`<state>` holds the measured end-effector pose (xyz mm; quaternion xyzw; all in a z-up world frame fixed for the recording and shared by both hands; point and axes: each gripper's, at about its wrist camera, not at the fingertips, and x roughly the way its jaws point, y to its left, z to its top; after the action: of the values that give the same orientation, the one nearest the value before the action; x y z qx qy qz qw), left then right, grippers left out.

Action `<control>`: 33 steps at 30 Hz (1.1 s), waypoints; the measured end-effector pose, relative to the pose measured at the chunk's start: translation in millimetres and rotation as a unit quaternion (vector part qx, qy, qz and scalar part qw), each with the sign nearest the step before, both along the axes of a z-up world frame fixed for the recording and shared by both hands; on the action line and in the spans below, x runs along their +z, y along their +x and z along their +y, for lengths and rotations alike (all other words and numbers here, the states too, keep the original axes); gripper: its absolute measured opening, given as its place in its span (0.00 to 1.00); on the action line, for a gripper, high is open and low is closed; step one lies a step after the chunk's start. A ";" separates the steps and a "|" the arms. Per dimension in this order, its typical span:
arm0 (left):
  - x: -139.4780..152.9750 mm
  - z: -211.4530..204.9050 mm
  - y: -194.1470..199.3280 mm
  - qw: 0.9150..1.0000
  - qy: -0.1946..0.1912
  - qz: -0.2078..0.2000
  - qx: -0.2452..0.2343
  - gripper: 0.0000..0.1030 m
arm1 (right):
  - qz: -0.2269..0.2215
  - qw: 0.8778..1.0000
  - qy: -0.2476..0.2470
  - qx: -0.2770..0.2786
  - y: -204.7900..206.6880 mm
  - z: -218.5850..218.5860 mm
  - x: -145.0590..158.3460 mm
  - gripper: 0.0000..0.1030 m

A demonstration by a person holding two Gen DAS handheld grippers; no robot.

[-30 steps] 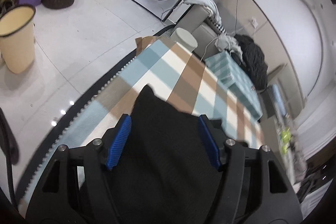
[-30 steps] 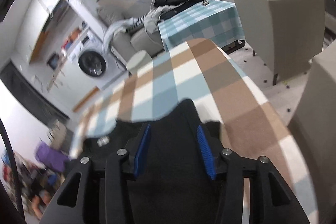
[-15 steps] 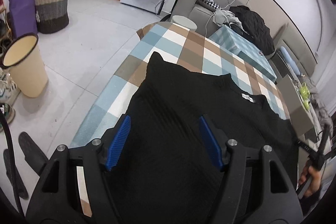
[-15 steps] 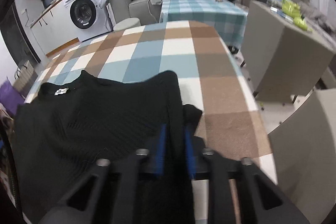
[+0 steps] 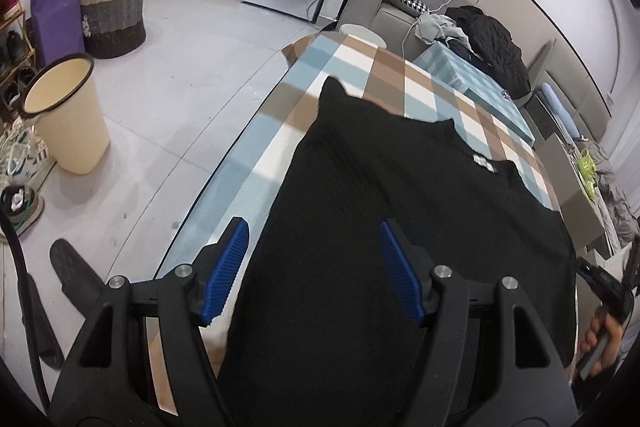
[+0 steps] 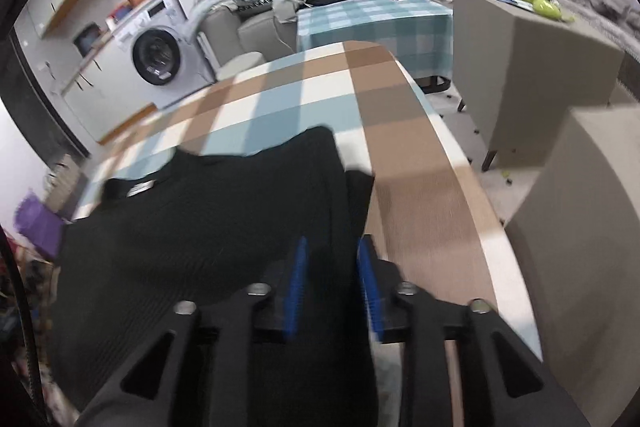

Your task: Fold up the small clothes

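A checked table (image 5: 352, 67) carries a black sweater (image 5: 400, 227) spread to its near edge, far end bare. The left gripper (image 5: 312, 267) gapes over it; the right gripper (image 6: 332, 283), blurred, has just been opening, fabric between its jaws.

A black ribbed knit top (image 5: 400, 227) lies spread flat on the table covered with a brown, blue and white checked cloth (image 5: 360, 67), its neckline turned toward the far side and a small white label (image 5: 483, 161) showing inside the collar. One shoulder corner stands up in a point near the table's far edge. In the right wrist view its side edge (image 6: 352, 195) is doubled over in a narrow fold.
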<state>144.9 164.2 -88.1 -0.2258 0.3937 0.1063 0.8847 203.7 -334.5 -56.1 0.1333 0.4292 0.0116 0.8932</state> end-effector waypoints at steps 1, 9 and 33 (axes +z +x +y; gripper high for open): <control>-1.7 -0.8 -6.7 1.000 -0.001 0.003 -0.003 0.63 | -0.007 1.000 0.018 0.005 -18.8 -1.8 2.4 0.39; -20.9 -12.2 -64.5 0.999 -0.020 0.026 -0.017 0.63 | 0.000 0.993 0.118 -0.007 -148.2 -8.9 -12.7 0.48; -13.5 -38.7 -114.7 0.999 -0.017 0.035 -0.032 0.63 | -0.092 0.992 0.082 0.023 -190.7 22.5 15.4 0.05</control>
<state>30.2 125.4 -101.6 -0.2240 0.4332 0.0793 0.8694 13.0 -312.0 -40.6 0.1947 0.3460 0.0800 0.9143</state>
